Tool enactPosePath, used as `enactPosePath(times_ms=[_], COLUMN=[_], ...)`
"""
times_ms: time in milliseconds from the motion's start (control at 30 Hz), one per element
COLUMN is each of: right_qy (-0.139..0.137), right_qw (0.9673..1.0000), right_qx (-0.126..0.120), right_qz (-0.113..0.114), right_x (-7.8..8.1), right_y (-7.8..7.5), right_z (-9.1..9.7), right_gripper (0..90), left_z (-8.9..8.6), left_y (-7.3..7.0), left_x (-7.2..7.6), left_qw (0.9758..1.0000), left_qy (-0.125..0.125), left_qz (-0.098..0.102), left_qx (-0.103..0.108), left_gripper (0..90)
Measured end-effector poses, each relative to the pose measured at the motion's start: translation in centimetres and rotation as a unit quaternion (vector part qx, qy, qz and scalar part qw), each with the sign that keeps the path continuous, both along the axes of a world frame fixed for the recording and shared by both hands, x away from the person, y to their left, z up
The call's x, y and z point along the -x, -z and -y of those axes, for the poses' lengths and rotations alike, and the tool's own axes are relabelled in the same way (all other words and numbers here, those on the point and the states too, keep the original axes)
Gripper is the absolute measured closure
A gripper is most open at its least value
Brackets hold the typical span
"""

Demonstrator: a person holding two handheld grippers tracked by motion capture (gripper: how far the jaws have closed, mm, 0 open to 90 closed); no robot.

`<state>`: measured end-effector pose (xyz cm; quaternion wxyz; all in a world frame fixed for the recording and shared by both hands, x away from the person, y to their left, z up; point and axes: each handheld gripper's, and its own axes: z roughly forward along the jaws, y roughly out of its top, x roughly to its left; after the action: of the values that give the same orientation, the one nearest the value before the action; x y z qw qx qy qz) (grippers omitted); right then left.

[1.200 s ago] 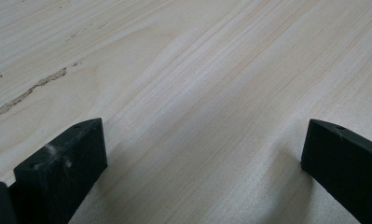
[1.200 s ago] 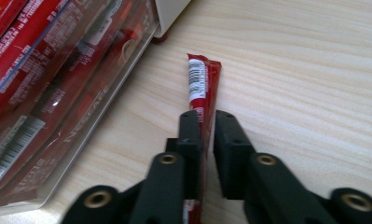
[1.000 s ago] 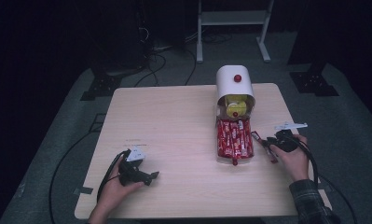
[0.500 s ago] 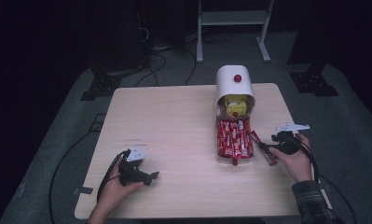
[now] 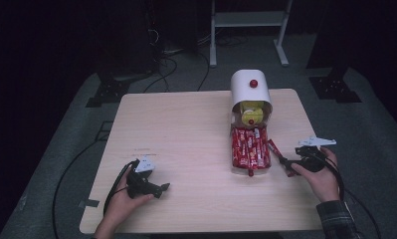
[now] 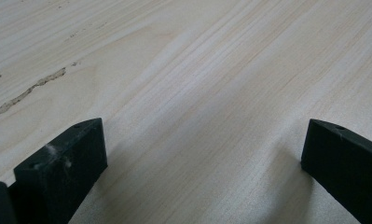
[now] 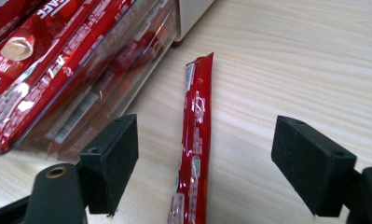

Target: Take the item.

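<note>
Two hand-held grippers work the bench (image 5: 186, 129): the left hand-held gripper (image 5: 161, 187) rests near-left, jaws wide, empty. Right of centre, one clear tray (image 5: 234, 167) holds several red sachets (image 5: 249, 149). One loose sachet (image 7: 195, 140) lies between the right hand-held gripper (image 7: 204, 158)'s just-opened jaws, untouched.

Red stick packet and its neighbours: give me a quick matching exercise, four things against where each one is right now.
Things:
1. red stick packet
2. clear tray
3. white dispenser
4. left gripper

Places:
A. over bare wood, jaws apart
B. far end of the tray
C. flat on the table between the right gripper's open jaws
D. full of red packets

Pairs: 1-C, 2-D, 3-B, 4-A
</note>
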<state>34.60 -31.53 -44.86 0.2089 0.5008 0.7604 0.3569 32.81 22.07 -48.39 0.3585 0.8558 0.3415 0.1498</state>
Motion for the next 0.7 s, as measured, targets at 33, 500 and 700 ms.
enactPosePath(times_ms=[33,500,700], right_qy=[-0.001,-0.004,-0.009], right_qw=[1.0,1.0,0.9999], right_qx=[-0.001,-0.006,-0.007], right_qz=[0.0,0.006,0.002], right_x=[0.3,3.0,3.8], right_y=[0.0,0.4,0.8], right_z=[0.1,1.0,1.3], right_gripper=[22.0,21.0,18.9], left_z=[0.0,0.0,0.0], left_y=[0.0,0.0,0.0], left_x=[0.0,0.0,0.0], left_qw=[1.0,1.0,1.0], left_qy=[0.0,0.001,0.001], left_qz=[0.0,0.0,0.0], left_qx=[0.0,-0.001,-0.001], left_gripper=[0.0,0.0,0.0])
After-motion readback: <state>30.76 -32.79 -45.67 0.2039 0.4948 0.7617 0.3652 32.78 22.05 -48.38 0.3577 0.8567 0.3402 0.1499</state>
